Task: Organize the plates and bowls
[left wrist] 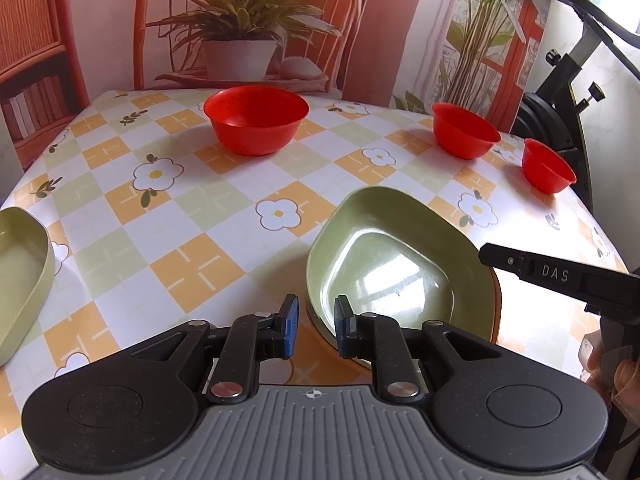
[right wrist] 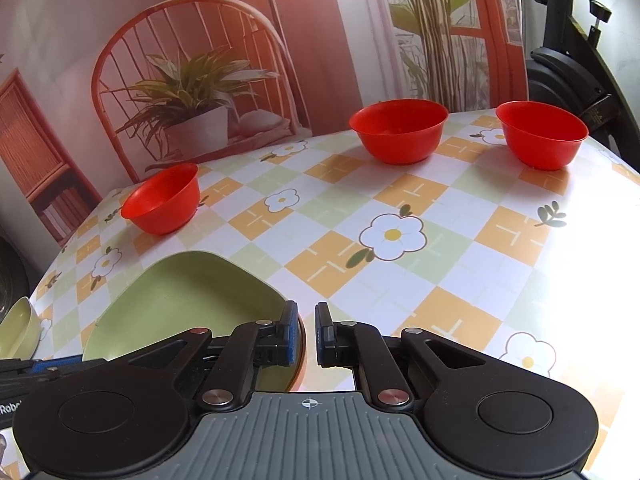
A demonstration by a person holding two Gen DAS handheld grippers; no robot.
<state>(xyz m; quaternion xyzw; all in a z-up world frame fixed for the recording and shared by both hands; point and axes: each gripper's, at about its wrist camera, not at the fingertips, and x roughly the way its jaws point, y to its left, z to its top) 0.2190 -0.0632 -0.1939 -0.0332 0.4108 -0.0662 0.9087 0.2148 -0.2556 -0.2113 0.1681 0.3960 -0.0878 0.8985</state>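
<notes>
Standing apart along the far side of the checked tablecloth (right wrist: 460, 240): three red bowls (right wrist: 400, 130), unstacked. Near edge: green plate (left wrist: 384, 264), seemingly atop an orange one; second green plate (left wrist: 20, 272) far left. Left gripper (left wrist: 312, 330) slightly parted, straddling the plate's rim, not clamped. Right gripper (right wrist: 307, 334) narrowly open, empty. Sorting mostly undone.

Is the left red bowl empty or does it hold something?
Empty: the left red bowl shows only its bare red inside.
</notes>
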